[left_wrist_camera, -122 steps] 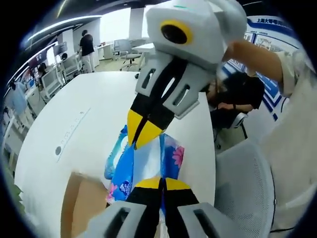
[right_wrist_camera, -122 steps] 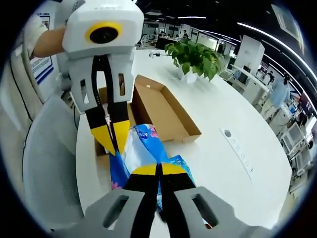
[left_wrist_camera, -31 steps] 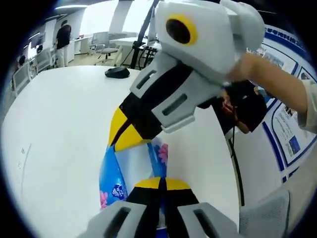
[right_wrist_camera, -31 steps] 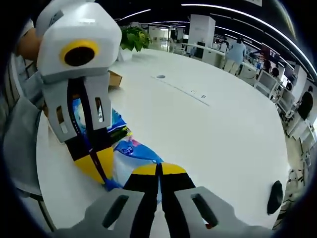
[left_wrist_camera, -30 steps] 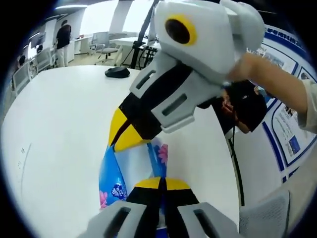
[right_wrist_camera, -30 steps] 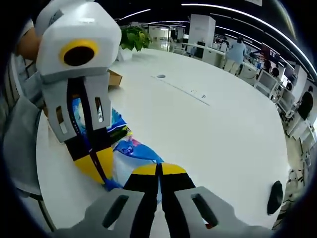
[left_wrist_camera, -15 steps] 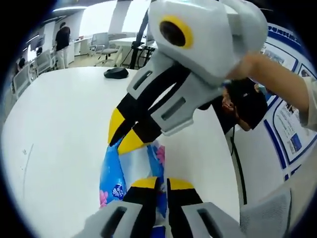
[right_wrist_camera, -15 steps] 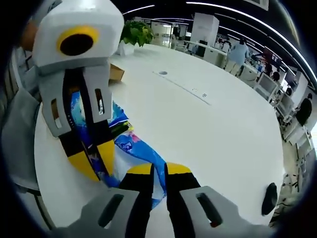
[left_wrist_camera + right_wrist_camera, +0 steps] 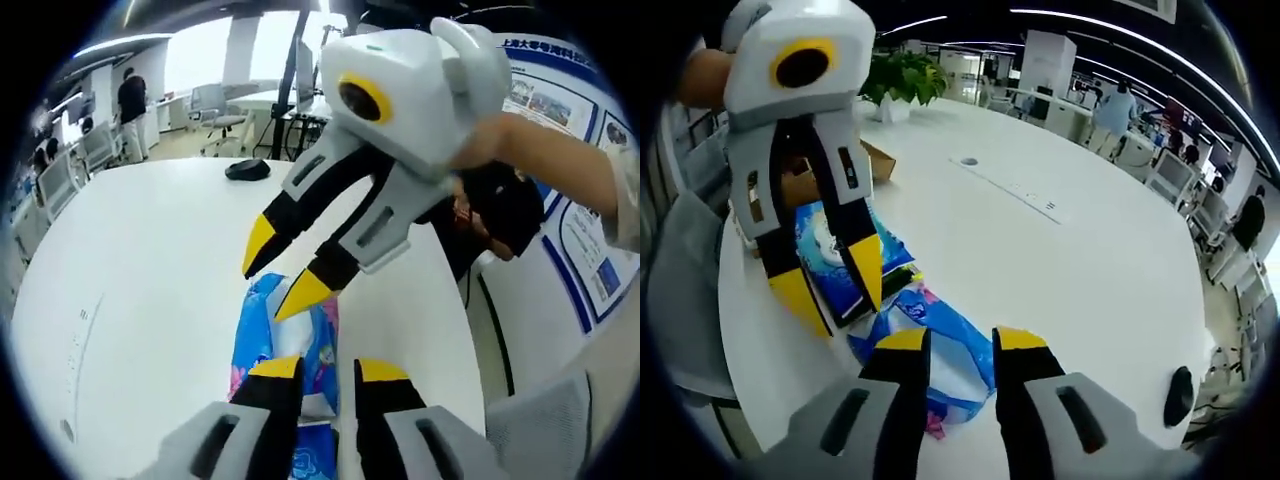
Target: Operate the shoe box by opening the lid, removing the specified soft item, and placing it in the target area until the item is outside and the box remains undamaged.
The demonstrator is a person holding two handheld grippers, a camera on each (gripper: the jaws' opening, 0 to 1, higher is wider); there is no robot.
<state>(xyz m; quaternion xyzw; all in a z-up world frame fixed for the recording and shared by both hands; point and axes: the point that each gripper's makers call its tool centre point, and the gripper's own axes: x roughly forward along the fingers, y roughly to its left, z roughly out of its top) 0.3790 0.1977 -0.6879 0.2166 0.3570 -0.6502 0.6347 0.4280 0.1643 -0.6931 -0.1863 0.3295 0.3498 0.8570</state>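
Soft item: a blue, glossy plastic pack (image 9: pixel 290 345) printed with pink flowers lies flat on the white table (image 9: pixel 140 260); its film looks crinkled and limp, and its far end is bunched up in the right gripper view (image 9: pixel 930 340).
Shoe box: a brown cardboard box (image 9: pixel 872 160) with plain matte walls sits on the table behind the pack, partly hidden by the left gripper; I cannot tell how its lid stands.
Left gripper: in its own view, the left gripper (image 9: pixel 327 372) has black jaws with yellow tips standing apart, with the pack showing in the gap between them. In the right gripper view (image 9: pixel 835 285) it comes down from above, white shell, jaws spread, tips at the pack's near edge; whether they touch the film I cannot tell.
Right gripper: in its own view, the right gripper (image 9: pixel 959 345) has jaws parted over the blue pack and clamps nothing. In the left gripper view (image 9: pixel 282 270) its yellow tips are spread wide just above the pack, held by a hand (image 9: pixel 520 150).
Table: smooth, rounded, white top with a small round inset (image 9: pixel 968 161) and a black computer mouse (image 9: pixel 247 170) well away from the pack.
Plant: a leafy green plant (image 9: pixel 902 78) in a white pot stands at the table's far side.
Room: open office with chairs and people standing in the background.
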